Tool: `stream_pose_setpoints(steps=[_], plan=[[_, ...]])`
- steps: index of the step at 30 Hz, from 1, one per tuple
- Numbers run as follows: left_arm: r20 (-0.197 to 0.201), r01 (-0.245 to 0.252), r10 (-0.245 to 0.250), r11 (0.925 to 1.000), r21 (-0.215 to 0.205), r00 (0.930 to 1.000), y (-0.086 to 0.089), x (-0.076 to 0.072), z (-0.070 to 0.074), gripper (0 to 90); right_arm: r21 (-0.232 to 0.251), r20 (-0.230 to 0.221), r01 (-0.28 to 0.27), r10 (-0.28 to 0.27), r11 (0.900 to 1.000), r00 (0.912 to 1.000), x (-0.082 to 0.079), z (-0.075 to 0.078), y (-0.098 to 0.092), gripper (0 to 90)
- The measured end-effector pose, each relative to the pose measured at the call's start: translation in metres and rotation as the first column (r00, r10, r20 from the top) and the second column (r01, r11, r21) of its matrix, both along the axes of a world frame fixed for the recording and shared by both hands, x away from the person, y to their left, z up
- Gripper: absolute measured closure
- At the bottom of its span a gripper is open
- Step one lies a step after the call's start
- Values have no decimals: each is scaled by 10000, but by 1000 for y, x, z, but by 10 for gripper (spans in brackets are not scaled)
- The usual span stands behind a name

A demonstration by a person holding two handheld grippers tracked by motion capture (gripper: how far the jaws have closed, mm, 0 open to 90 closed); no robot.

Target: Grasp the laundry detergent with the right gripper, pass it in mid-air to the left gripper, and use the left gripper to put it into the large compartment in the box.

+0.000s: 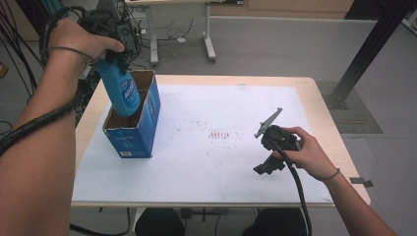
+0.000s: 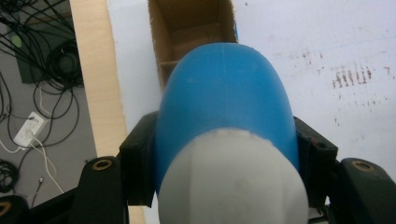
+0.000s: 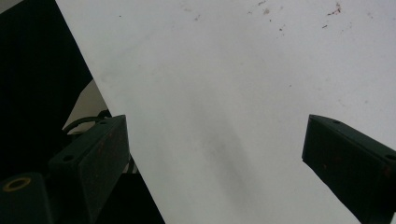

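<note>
Near the table's left edge, the left gripper (image 1: 115,54), pinching a blue bottle (image 1: 123,93), has it partly inside the open carton (image 1: 140,132), not yet released; the right gripper (image 1: 265,164) rests with jaws spread.

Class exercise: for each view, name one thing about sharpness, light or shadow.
High view: even light, bottle and box fairly sharp. Left gripper view: the near white cap is soft. Right gripper view: a faint shadow on the white sheet.
</note>
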State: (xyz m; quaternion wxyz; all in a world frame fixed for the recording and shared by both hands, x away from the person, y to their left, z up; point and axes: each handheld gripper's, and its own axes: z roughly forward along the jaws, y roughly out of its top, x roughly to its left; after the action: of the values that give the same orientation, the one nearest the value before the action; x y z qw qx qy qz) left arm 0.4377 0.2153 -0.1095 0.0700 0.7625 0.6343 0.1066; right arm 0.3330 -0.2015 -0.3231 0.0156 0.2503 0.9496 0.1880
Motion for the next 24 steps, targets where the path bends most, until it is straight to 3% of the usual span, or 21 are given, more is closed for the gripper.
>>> stream_pose_setpoints(steps=[6,11,24], plan=[[82,-229,227,9995,224,9997,4,3,-19,379,0,13,-9,9,10000,10000,-1,-1,0,76],[0,-326,326,9995,26,9995,8,5,-37,379,-12,-35,80,-81,10000,10000,-1,-4,-2,75],[-93,-423,423,9991,-25,9991,9,8,-69,379,-1,-69,84,-84,10000,9999,0,-7,-3,77]])
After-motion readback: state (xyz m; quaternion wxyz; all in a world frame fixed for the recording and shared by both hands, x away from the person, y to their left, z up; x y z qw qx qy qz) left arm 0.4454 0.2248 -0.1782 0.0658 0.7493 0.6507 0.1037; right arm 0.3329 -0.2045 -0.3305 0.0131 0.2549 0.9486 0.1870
